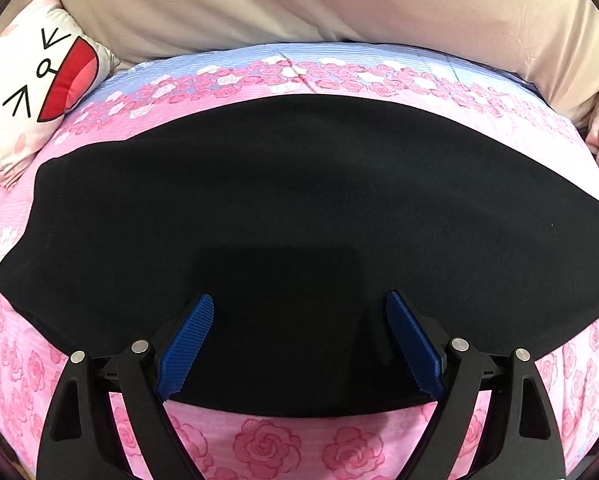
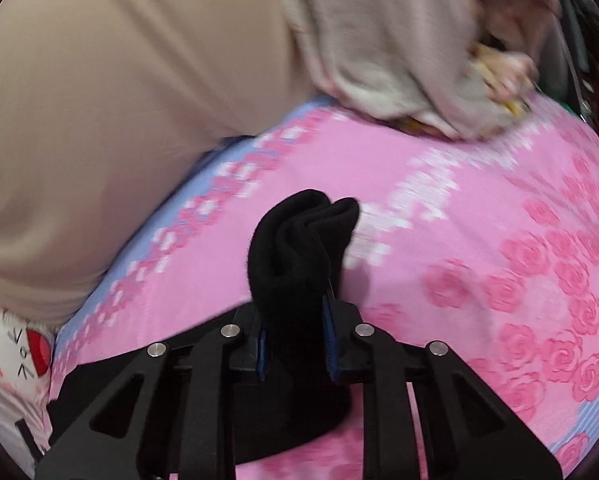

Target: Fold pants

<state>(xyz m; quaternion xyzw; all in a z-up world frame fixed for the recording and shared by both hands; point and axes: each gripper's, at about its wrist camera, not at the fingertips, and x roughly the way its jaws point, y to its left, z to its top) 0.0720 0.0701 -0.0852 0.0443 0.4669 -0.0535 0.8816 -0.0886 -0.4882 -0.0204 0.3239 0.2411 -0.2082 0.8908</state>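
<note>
Pink rose-print bedsheet (image 1: 267, 448) with a pale blue band along its far edge covers the bed. Beige pillow (image 1: 299, 4) lies across the head of the bed, touching the sheet's blue edge. White cushion (image 1: 31, 92) with cartoon face and red mouth sits at the left corner. Crumpled greyish cloth (image 2: 399, 40) at the far right, blurred.

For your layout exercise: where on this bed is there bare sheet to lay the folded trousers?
Free: the pink rose-print sheet right of the black fleece pants, and a strip between them and the beige bedding. Crowded: the cartoon-face pillow at the left, crumpled grey-pink cloth at the far right corner.
</note>
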